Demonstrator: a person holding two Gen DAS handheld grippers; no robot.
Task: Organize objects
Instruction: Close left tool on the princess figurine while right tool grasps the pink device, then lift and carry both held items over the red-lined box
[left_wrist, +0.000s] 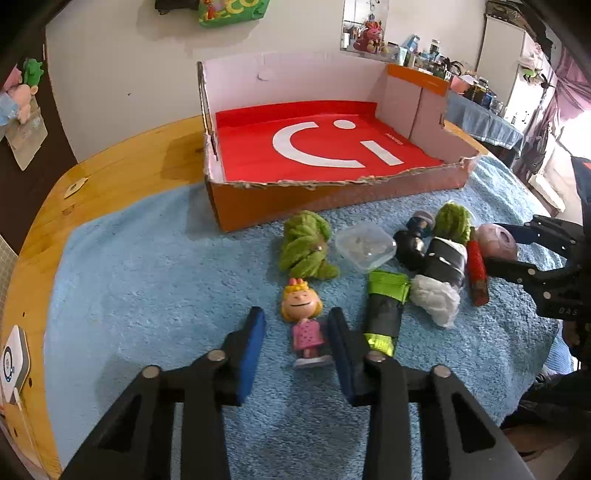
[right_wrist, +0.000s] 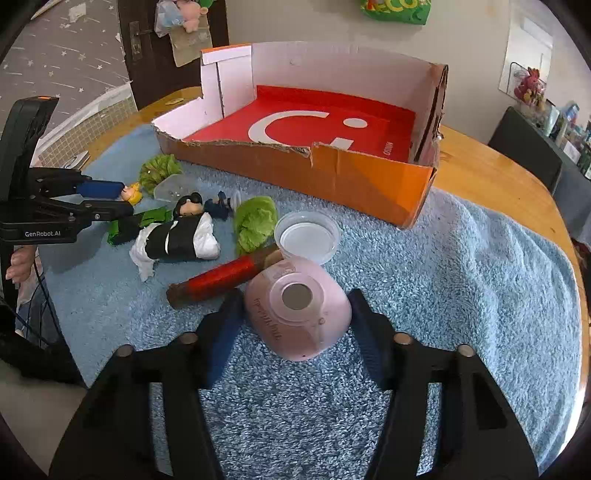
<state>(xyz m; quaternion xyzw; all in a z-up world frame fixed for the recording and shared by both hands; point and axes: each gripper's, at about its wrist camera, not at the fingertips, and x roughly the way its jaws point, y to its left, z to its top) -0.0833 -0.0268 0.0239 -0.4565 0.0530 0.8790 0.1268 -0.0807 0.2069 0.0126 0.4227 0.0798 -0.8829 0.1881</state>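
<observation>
The box, upper centre, holds nothing; every toy lies on the towel before it. Left tool stands narrow around the doll, not clearly pressing. Right tool grips the pink case.

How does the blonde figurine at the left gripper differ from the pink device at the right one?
The blonde figurine is slim, with a painted face; the pink device is a broad rounded shell with a metal disc. The figurine's head lies toward the cardboard box; the device lies tilted against a red tube. Both rest on the blue towel.
</observation>
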